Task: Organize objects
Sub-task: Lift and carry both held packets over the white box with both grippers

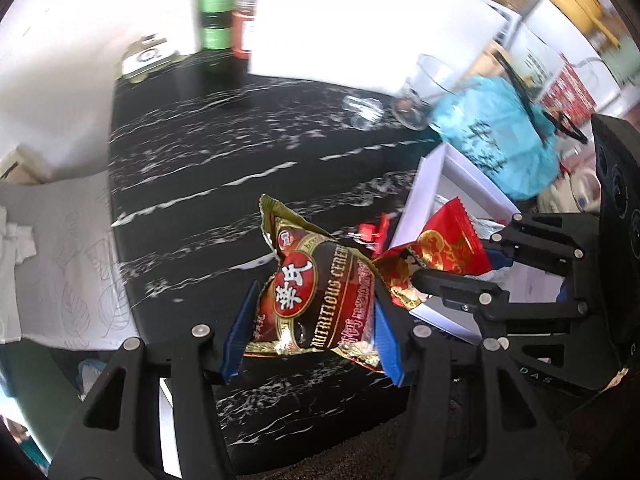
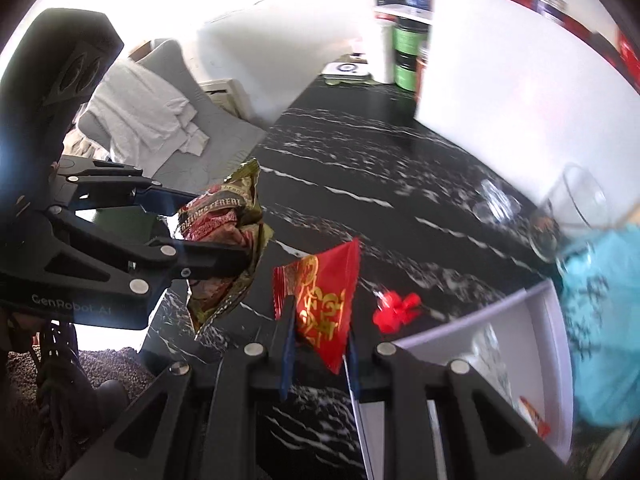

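Note:
My left gripper [image 1: 308, 332] is shut on a dark red and gold cereal packet [image 1: 316, 292], held above the black marble table [image 1: 208, 168]. The same packet [image 2: 224, 236] shows at the left of the right wrist view, pinched in the left gripper [image 2: 212, 232]. My right gripper [image 2: 320, 344] is shut on a small red and gold sachet [image 2: 324, 300]. That sachet [image 1: 440, 248] and the right gripper [image 1: 452, 268] sit just right of the cereal packet in the left wrist view. A white tray [image 1: 424, 196] lies below and to the right.
A small red clip [image 2: 396, 304] lies on the table beside the white tray [image 2: 552, 320]. A blue bag [image 1: 496, 128], an empty glass [image 1: 428, 88] and a little glass cup [image 1: 364, 110] stand behind the tray. A large white box [image 1: 360, 20], green cans [image 1: 216, 12] and a kitchen scale [image 1: 148, 56] line the back.

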Demonstrator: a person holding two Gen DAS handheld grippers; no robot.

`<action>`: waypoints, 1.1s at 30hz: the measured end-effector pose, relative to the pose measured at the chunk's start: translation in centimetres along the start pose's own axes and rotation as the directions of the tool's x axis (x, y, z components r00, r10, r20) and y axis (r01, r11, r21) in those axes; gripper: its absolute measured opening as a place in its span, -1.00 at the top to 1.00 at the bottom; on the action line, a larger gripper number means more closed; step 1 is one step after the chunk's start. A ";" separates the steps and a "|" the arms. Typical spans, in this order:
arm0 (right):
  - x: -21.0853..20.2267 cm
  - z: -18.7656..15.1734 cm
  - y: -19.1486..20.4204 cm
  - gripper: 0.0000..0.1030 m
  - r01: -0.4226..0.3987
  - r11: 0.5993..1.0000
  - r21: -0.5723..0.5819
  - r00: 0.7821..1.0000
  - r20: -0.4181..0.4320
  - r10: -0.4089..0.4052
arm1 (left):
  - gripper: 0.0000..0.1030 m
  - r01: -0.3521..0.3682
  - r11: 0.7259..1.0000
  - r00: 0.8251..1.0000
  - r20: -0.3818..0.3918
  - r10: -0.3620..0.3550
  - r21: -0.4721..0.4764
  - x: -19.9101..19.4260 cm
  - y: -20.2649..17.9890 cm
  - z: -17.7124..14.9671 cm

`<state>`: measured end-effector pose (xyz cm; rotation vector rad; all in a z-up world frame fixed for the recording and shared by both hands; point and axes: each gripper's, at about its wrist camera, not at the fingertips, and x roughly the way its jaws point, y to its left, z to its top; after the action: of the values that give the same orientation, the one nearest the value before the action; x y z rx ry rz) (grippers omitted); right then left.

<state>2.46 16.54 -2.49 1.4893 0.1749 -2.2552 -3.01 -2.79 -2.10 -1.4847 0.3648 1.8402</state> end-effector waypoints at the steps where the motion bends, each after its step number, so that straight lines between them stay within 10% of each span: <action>1: -0.2 -0.3 -0.3 0.59 0.007 1.000 0.013 1.000 0.000 -0.007 | -0.02 0.007 1.000 1.000 -0.004 -0.007 0.018 0.2 -0.6 0.2; 33: -6.5 -12.5 -6.5 0.59 0.165 0.902 0.398 0.985 -0.023 -0.170 | -0.02 0.195 0.890 0.976 -0.175 -0.132 0.412 5.6 -16.3 0.5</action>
<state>12.48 28.41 -2.66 1.7166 -0.1827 -2.5511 7.51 10.82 -3.56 -1.2960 0.6475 1.4101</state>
